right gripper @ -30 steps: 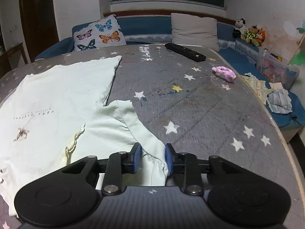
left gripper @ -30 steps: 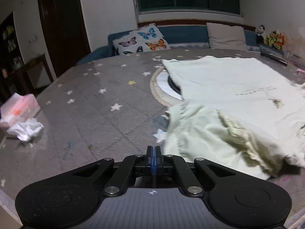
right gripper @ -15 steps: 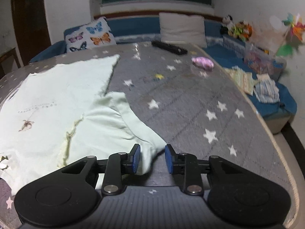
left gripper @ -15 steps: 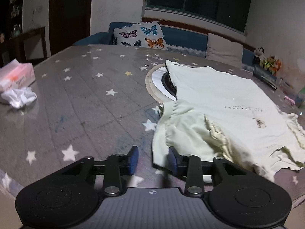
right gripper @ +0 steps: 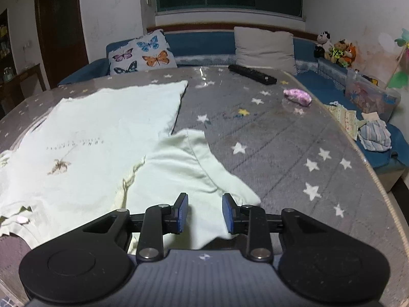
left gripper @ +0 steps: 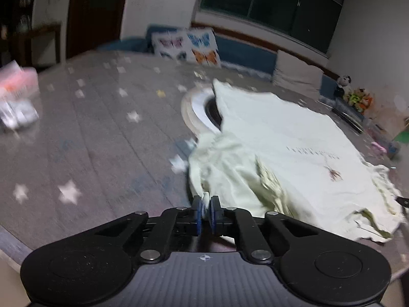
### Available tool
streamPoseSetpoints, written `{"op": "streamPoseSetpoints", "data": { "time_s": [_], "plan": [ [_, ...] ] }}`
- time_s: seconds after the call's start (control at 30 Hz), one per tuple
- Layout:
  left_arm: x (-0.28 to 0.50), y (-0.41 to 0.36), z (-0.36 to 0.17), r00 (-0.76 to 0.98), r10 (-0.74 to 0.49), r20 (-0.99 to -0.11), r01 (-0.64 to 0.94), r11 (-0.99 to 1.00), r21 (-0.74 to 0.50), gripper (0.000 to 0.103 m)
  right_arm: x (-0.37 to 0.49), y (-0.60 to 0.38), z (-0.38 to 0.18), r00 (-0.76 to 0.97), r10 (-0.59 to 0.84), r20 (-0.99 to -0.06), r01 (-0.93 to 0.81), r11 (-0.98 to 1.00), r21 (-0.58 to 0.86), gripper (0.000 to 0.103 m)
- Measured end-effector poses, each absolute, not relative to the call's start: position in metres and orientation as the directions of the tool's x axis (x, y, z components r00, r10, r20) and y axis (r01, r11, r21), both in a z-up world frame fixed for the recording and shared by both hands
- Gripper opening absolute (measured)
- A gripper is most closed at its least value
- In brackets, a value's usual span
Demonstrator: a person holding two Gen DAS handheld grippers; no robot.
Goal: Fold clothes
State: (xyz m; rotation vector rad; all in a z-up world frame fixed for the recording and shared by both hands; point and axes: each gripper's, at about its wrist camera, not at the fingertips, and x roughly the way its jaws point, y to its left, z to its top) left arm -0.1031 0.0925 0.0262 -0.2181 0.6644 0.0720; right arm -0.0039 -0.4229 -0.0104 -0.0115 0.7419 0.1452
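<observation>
A pale green garment (left gripper: 281,138) lies spread on the star-patterned table, its sleeves toward me. My left gripper (left gripper: 205,209) is shut on the left sleeve's cuff (left gripper: 222,168), which bunches up from the table toward the pads. In the right wrist view the same garment (right gripper: 102,133) lies flat with the right sleeve (right gripper: 194,176) running under my right gripper (right gripper: 204,212). The right jaws stand open with the sleeve cloth between the blue pads, not pinched.
A round wooden ring (left gripper: 191,112) lies under the garment's far left edge. A tissue pack (left gripper: 18,84) and crumpled tissue sit at the far left. A remote (right gripper: 251,74) and a pink cloth (right gripper: 297,96) lie at the far right, near the table's edge (right gripper: 378,179).
My left gripper has shut on the left sleeve's cuff and pulls it up; the view is blurred by motion. My right gripper has moved forward over the right sleeve and its jaws stand wider open.
</observation>
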Motion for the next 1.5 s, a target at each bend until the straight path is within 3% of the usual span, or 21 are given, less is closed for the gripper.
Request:
{"op": "streamPoseSetpoints", "data": {
  "time_s": [0.17,0.5,0.7,0.77,0.83,1.13,1.3,1.5],
  "plan": [
    [-0.107,0.106,0.053,0.834,0.068,-0.547,-0.139,0.986,-0.089,0.006,-0.008,-0.424,-0.015,0.718,0.131,-0.684,-0.144,0.989,0.038,0.032],
    [-0.087,0.105,0.018,0.776,0.198,-0.598,-0.147,0.98,0.134,0.006,-0.013,-0.423,-0.014,0.71,0.126,-0.693,-0.174,0.985,0.0,0.036],
    [-0.089,0.115,0.023,0.765,0.206,-0.61,-0.175,0.978,0.111,0.014,-0.018,-0.42,-0.007,0.699,0.125,-0.704,-0.189,0.982,-0.013,0.036],
    [-0.095,0.118,0.031,0.776,0.223,-0.591,-0.199,0.974,0.105,0.025,-0.023,-0.414,0.0,0.707,0.143,-0.693,-0.209,0.978,-0.012,0.036],
    [-0.101,0.115,0.041,0.794,0.218,-0.568,-0.198,0.975,0.097,0.027,-0.029,-0.405,0.008,0.71,0.184,-0.679,-0.256,0.967,-0.005,0.036],
    [-0.103,0.054,0.05,0.836,-0.045,-0.546,0.064,0.998,0.016,0.027,-0.034,-0.343,0.012,0.641,0.374,-0.67,-0.475,0.879,0.036,0.037],
    [-0.094,0.015,0.037,0.803,-0.181,-0.567,0.217,0.976,-0.005,0.026,-0.039,-0.318,0.004,0.602,0.417,-0.681,-0.548,0.836,0.027,0.037],
    [-0.1,-0.014,0.016,0.758,-0.259,-0.598,0.345,0.938,0.032,0.026,-0.055,-0.304,-0.008,0.562,0.431,-0.706,-0.611,0.791,-0.003,0.038]
  ]
}}
